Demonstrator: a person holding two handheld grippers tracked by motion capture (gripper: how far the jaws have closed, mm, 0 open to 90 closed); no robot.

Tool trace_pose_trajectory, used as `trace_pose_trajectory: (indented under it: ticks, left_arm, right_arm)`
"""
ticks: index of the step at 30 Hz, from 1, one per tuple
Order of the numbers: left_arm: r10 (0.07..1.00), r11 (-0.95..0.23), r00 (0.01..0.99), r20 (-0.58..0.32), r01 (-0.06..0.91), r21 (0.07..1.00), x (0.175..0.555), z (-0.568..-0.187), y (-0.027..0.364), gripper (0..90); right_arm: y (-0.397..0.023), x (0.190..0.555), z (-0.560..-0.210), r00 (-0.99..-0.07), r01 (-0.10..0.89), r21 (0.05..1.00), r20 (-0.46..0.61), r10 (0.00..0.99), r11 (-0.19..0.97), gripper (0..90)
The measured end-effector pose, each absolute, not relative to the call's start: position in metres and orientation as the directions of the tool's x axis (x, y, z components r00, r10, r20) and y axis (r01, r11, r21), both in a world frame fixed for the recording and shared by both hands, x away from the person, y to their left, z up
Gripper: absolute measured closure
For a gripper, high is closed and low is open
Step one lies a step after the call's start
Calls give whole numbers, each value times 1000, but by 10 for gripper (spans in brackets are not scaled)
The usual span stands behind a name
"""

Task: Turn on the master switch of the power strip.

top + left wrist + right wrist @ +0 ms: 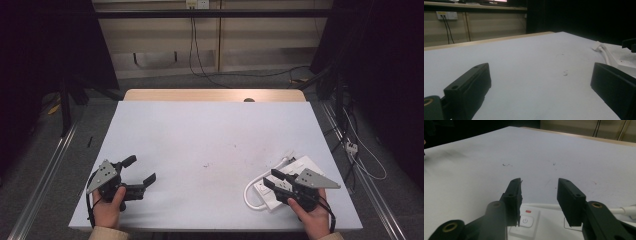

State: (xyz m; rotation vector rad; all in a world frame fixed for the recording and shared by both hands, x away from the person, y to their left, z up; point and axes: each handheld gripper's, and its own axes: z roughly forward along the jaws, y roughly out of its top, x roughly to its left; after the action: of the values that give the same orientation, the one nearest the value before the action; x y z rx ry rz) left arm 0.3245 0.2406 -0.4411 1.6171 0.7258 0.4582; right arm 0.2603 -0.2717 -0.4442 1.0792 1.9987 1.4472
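1. Nearest the lens at the bottom of the high view: two hands, each gripping a black gripper low over the white bench (210, 135).
2. Lower left of that view: left hand (107, 207) wrapped around the left gripper (139, 170), angled toward the upper right, grey three-cornered plate on top, jaws spread wide with nothing between them.
3. Same gripper in the left gripper view: jaws far apart at the lower left and lower right corners, bare bench between.
4. Lower right of the high view: right hand (312, 217) holding the right gripper (274, 179), pointed to the upper left, poised over the white power strip (295, 167).
5. Right gripper view: right gripper (539, 195) with jaws partly apart, no pad pressing on anything, hovering above the power strip (541, 225); power button (525, 221) with a small red mark just above it, beside the left jaw.
6. Power strip near the right front corner of the bench, white cable (250, 192) looped off its left end.
7. Bench surface: pale and matte, a few small dark specks near the middle, a wooden edge along the far side.
8. Room beyond: dark curtains at both sides, beige wall panel at the top with a socket (196, 4) and black cords hanging down, grey floor, metal rails along both sides.
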Motion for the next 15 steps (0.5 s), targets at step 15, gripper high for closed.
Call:
trace_pose_trajectory:
  ticks: [15]
  left_arm:
    - [683, -53, 723, -109, 197, 979, 325, -441, 241, 26]
  right_arm:
    - [-271, 262, -445, -641, 368, 912, 106, 760, 183, 745]
